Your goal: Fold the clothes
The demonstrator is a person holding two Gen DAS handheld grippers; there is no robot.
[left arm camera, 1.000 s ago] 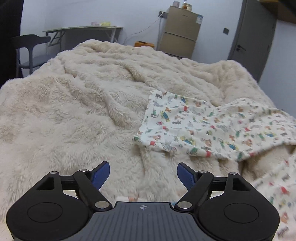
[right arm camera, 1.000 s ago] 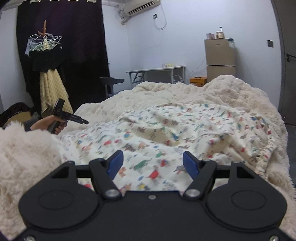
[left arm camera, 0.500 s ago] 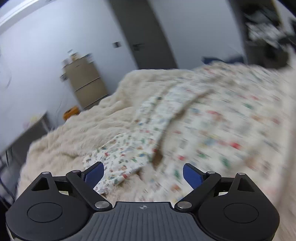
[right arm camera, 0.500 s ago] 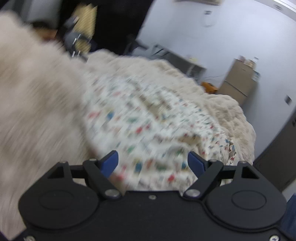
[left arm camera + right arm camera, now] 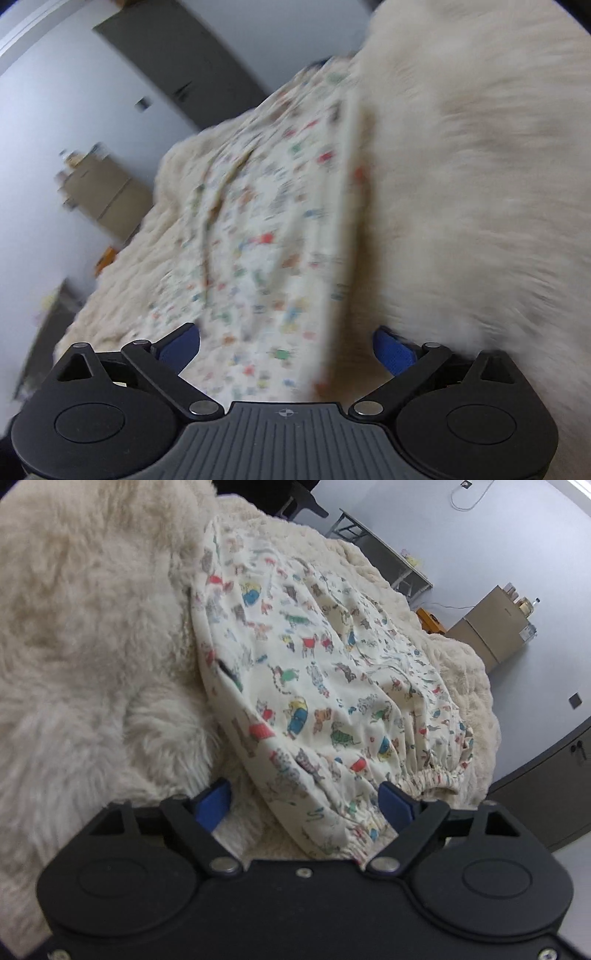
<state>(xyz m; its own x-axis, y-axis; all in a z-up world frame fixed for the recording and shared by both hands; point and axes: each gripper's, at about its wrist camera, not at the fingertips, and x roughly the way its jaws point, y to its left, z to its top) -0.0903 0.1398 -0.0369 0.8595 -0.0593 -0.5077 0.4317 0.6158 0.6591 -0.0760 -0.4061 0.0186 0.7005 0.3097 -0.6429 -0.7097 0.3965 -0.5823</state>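
Printed garment on fluffy blanket, ahead between both opening tongs, left tongs, right tongs, neither gripping

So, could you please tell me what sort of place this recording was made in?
Most likely a bedroom or small studio flat: a bed under a fluffy cream blanket with printed clothing on it, a small fridge by the wall, and a desk beyond the bed.

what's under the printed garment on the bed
The printed garment lies on a fluffy cream blanket, which shows all around its edges. Whatever sits beneath the garment's middle, or under the blanket itself, is covered and cannot be seen.
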